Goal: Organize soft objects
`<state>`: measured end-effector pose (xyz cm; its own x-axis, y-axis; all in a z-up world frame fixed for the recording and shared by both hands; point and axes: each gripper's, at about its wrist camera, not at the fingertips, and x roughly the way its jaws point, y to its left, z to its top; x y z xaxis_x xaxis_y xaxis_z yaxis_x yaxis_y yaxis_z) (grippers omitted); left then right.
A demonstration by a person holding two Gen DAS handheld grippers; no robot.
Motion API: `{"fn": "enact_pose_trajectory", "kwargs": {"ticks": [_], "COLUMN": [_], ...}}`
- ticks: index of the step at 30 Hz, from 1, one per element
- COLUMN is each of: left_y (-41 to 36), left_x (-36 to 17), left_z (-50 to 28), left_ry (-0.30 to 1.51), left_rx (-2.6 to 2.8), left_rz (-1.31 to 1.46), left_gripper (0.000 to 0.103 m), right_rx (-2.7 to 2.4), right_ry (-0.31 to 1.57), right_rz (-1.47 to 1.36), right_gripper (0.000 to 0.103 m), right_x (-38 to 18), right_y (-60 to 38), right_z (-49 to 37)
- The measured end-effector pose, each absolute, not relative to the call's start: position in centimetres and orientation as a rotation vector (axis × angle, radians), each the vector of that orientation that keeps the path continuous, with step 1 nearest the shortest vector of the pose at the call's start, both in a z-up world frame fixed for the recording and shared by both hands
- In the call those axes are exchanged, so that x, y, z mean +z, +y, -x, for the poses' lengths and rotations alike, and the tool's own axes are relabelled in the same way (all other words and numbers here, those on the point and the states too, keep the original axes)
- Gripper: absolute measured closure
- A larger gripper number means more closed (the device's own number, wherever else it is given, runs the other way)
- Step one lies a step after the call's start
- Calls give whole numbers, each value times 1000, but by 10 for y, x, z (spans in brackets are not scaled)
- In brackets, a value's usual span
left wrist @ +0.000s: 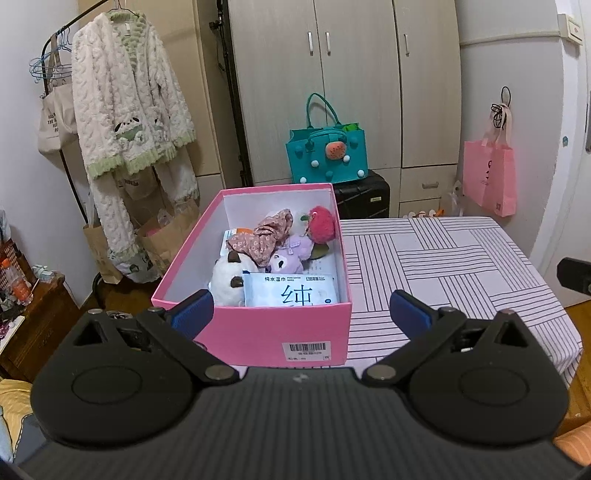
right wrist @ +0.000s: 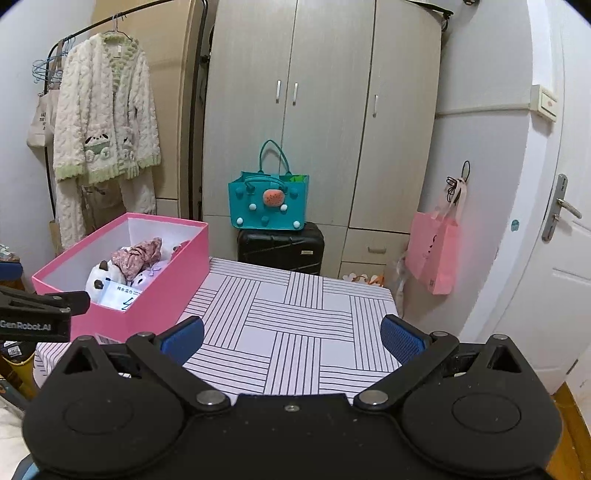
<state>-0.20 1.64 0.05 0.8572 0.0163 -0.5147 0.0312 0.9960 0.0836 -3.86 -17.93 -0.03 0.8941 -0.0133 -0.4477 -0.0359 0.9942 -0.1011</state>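
I am holding both tongs spread wide and empty: the left tongs (left wrist: 301, 314) are hovering at the near end of the pink box (left wrist: 258, 332), the right tongs (right wrist: 291, 338) over the striped tabletop (right wrist: 295, 321). At my 12 o'clock, soft toys (left wrist: 280, 240) and a wipes pack (left wrist: 291, 291) are lying gathered inside the box, apparently sorted.

This is a bedroom in a home. A tall wardrobe (right wrist: 325, 122) fills the wall at 12 o'clock, with a black suitcase (right wrist: 280, 248) and a teal bag (right wrist: 267, 203) before it. At 10 o'clock a fluffy robe (left wrist: 129, 96) hangs on a clothes rack (left wrist: 70, 26). At 3 o'clock stands a white door (right wrist: 554, 236).
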Motion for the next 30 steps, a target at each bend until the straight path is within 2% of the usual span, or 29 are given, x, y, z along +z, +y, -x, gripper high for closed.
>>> {"fn": "enact_pose_trajectory", "kwargs": {"ticks": [30], "left_y": [19], "left_x": [-8], "left_z": [2], "left_ry": [551], "left_rx": [-14], "left_rz": [-99], "left_gripper": [0], "right_rx": [-6], "right_ry": [495], "right_rz": [90], "right_gripper": [0], "right_x": [-19], "right_y": [-183], "right_z": [34]}}
